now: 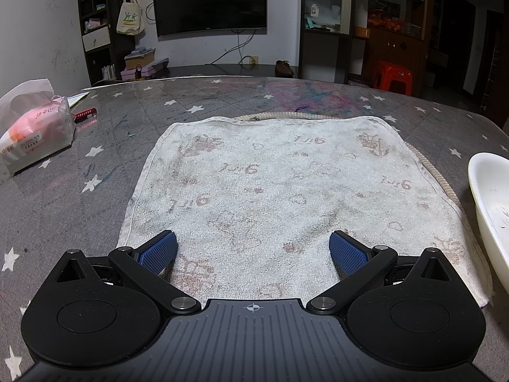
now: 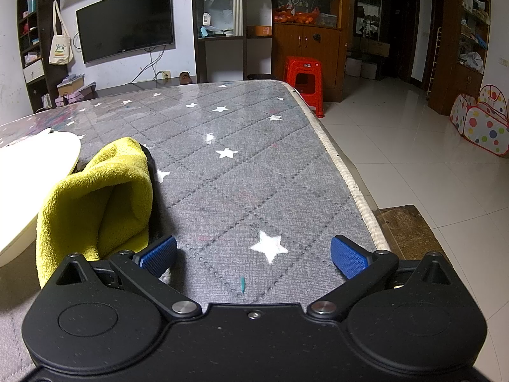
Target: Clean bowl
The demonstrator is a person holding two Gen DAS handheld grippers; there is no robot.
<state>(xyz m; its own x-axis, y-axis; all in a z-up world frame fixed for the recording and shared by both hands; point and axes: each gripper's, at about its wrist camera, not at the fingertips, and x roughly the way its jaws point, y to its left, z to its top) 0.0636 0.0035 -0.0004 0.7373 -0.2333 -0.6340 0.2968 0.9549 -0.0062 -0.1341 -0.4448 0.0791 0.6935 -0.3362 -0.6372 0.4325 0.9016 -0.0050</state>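
A white bowl (image 1: 491, 210) shows at the right edge of the left wrist view, dirty specks on its inside; its rim (image 2: 35, 165) fills the left edge of the right wrist view. A crumpled yellow cloth (image 2: 95, 200) lies beside the bowl, just left of my right gripper's left finger. My left gripper (image 1: 253, 250) hovers open over a stained white towel (image 1: 280, 184) spread flat on the table, nothing between its blue pads. My right gripper (image 2: 253, 251) is open above the bare grey star-patterned tablecloth (image 2: 241, 165).
A pink tissue pack (image 1: 35, 133) and a red pen (image 1: 84, 114) lie at the table's far left. The table's right edge (image 2: 346, 178) drops to a tiled floor, with a red stool (image 2: 305, 79) and a wooden bench (image 2: 410, 232) beside it.
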